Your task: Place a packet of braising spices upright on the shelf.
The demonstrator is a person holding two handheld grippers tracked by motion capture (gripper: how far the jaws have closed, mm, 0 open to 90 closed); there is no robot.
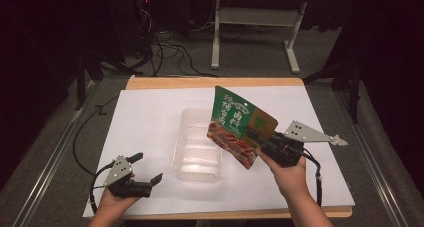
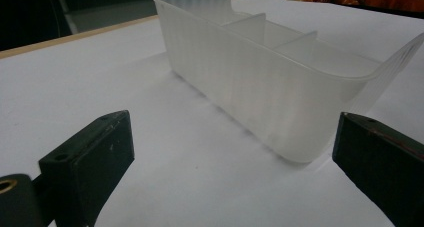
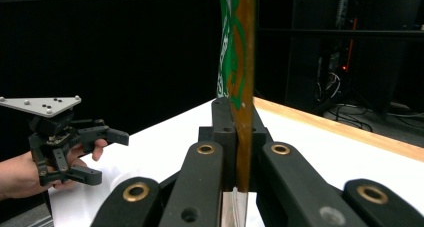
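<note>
Green snack bag (image 1: pixel 241 129) pinched in the right claw (image 1: pixel 257 135), mid-frame; I'd lower it slowly into the plastic tray (image 1: pixel 197 166). Left claw (image 1: pixel 145 171) sits open.

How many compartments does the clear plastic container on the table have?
3, as far as visible. Two dividers cross the clear container, giving compartments in a row: near end, middle and far end. The snack packet hangs over one edge and may hide part.
</note>
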